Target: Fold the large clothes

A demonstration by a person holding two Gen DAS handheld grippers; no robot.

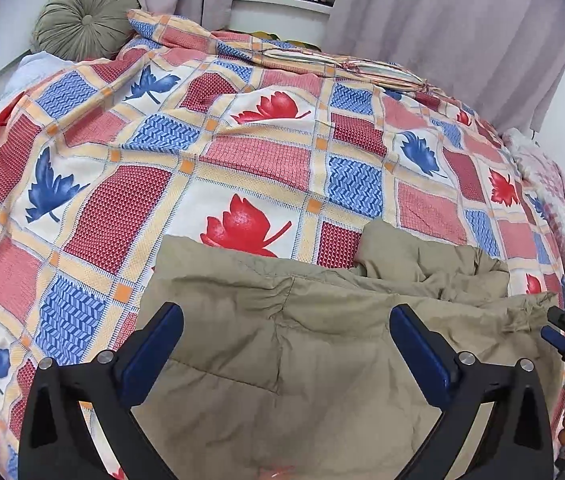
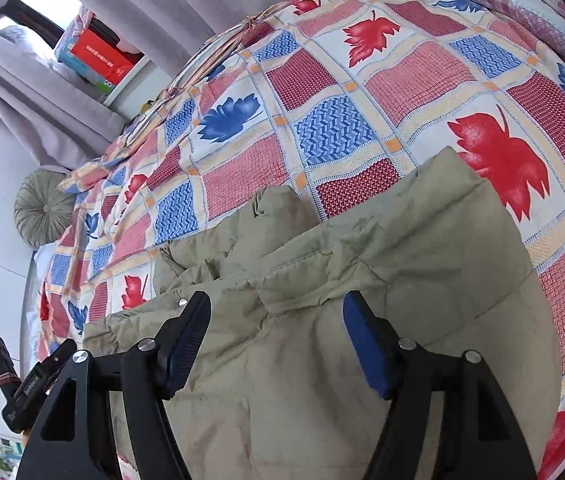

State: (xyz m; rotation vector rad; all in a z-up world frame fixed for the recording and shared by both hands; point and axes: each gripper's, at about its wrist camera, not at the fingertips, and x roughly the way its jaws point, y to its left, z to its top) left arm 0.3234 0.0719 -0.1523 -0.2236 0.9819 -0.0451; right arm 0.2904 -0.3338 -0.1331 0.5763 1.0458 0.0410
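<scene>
One wide patchwork leaf-print bedspread as folding surface, khaki padded jacket spread at near edge, left gripper and right gripper above, jaws wide apart, empty, apparently choosing edges.

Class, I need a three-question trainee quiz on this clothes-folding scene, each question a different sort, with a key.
1. True or false: the left gripper is clamped shut on the khaki jacket.
2. What does the jacket lie on? A) a bare wooden table B) the leaf-patterned quilt C) a tiled floor
3. Fill in: the round green cushion sits at the far ______ corner in the left wrist view.

Key: 1 false, both its fingers are spread apart, as are those of the right gripper; 2 B; 3 left.
</scene>
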